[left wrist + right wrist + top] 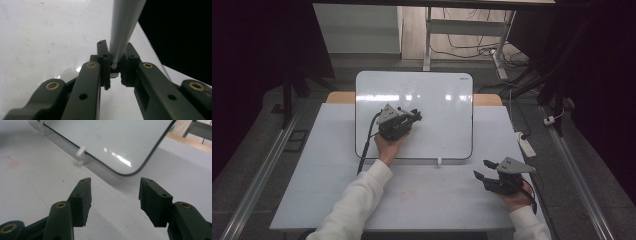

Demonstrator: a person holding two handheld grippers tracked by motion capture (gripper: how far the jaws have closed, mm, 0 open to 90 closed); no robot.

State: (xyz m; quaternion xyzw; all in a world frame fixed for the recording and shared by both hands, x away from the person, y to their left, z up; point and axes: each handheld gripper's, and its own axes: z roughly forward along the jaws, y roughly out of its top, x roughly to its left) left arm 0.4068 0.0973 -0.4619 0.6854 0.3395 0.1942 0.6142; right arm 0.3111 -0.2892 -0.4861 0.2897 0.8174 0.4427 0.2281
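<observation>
While the right gripper [486, 170] rests at the table's [312, 170] five o'clock edge, its jaws stand spread with nothing between them. Farther in, at eleven o'clock from it, the left gripper [416, 116] sits over the whiteboard [442, 100], jaws clenched around a grey marker-like rod [123, 27]. The whiteboard leans on small white pegs [81, 152] at twelve o'clock.

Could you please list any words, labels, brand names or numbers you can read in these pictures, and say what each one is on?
No text can be read in these pictures.
Top right corner of the whiteboard: a small dark mark, probably a brand name, too small and blurred to read.
Table: faint reddish smudges, not writing.
Left gripper and right gripper: no labels that can be made out.
</observation>
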